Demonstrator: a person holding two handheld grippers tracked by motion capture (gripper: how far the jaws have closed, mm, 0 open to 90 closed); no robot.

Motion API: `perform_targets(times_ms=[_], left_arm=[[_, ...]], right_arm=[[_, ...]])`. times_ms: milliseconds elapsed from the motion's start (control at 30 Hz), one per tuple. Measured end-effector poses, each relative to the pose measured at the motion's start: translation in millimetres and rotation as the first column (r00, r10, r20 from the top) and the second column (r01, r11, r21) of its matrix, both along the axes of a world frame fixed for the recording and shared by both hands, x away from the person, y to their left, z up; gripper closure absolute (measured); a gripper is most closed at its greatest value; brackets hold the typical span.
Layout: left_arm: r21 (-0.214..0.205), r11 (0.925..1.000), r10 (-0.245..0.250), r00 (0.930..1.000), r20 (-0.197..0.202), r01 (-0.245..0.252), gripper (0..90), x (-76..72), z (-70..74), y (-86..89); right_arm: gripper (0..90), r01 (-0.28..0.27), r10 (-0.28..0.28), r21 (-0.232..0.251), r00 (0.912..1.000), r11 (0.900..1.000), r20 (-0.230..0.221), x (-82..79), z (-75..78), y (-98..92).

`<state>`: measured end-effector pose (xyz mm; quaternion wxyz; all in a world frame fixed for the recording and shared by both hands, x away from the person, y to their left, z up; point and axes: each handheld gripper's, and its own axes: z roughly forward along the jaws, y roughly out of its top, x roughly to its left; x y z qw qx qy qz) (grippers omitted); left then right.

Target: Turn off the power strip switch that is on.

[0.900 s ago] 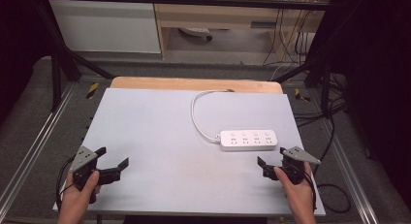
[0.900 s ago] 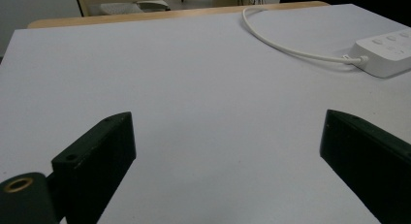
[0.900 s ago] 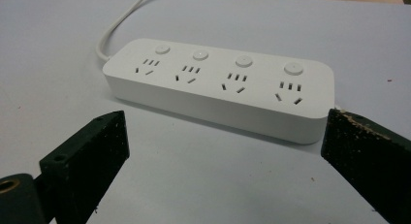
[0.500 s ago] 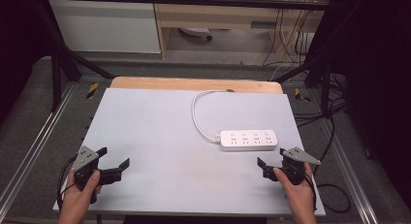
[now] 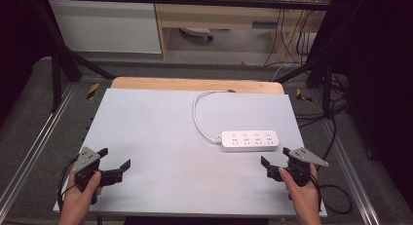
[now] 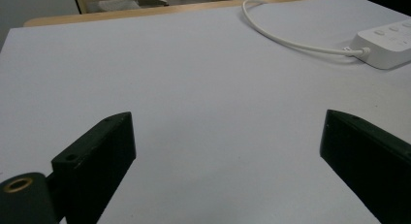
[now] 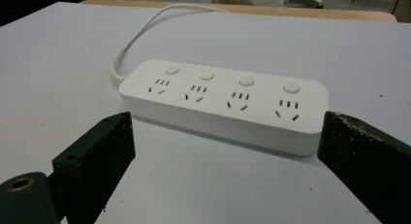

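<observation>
So the biggest thing I've got in front of me is the table (image 5: 160, 137), covered in a plain pale grey sheet with a strip of bare wood edge (image 5: 195, 84) poking out at the far side. On it, over toward my right half, sits a white power strip (image 5: 249, 140) with four sockets and four round buttons along its top, lying flat with its long side facing me. Its white cord (image 5: 197, 115) loops off the left end and curves away to the far edge of the table. My right gripper (image 5: 275, 163) is held just on the near side of the strip, close but not touching, jaws spread wide with nothing between them; in the right gripper view the strip sits squarely ahead of the two jaws. My left gripper (image 5: 115, 159) is way over at the near left corner, well apart from the strip, also released and wide, just bare sheet ahead of it.
</observation>
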<state>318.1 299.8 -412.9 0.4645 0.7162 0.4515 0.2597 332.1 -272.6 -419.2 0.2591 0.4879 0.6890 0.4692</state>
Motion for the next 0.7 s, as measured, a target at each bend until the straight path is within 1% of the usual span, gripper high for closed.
perform_targets(times_ms=[33,67,200,300,433,500,600,633,700], left_arm=[[0.001,1.0000,0.000,1.0000,-0.001,0.000,5.6,0.1,-0.2,-0.1],[0.000,1.0000,0.001,1.0000,-0.002,-0.001,5.6,0.1,-0.5,-0.4],[0.004,1.0000,0.003,1.0000,-0.007,-0.003,5.6,0.3,-1.2,-0.4],[0.003,1.0000,0.007,0.9999,-0.012,-0.007,5.6,1.2,-2.3,-0.9],[0.006,1.0000,0.003,0.9999,-0.013,-0.003,5.6,1.0,-2.3,-1.3],[0.010,0.9999,0.001,0.9999,-0.012,-0.001,5.6,0.8,-2.3,-1.5],[0.009,1.0000,0.001,0.9999,-0.017,-0.001,5.6,1.1,-2.8,-1.9],[0.008,1.0000,0.001,0.9999,-0.017,0.000,5.6,1.2,-2.8,-2.0],[0.007,1.0000,-0.001,0.9999,-0.016,0.001,5.6,1.0,-2.8,-2.1]], right_arm=[[6.6,-0.004,0.004,-0.003,1.0000,1.0000,-0.002,0.6,2.4,1.2],[6.0,-0.003,0.003,-0.015,1.0000,0.9999,-0.007,2.2,7.7,3.7],[5.8,-0.008,0.008,0.001,1.0000,1.0000,0.003,5.0,15.5,4.8],[6.2,-0.025,0.025,-0.014,0.9997,0.9996,0.002,7.6,21.9,7.9],[6.8,-0.027,0.027,-0.011,0.9996,0.9996,-0.002,11.4,27.3,10.3],[9.4,-0.030,0.030,-0.010,0.9995,0.9995,-0.007,14.1,29.1,10.0],[10.4,-0.023,0.023,-0.012,0.9997,0.9997,-0.014,20.3,30.9,8.0],[10.2,-0.019,0.019,-0.007,0.9997,0.9998,-0.018,24.7,33.0,6.7],[10.1,-0.020,0.020,-0.006,0.9997,0.9998,-0.016,26.9,34.5,6.2]])
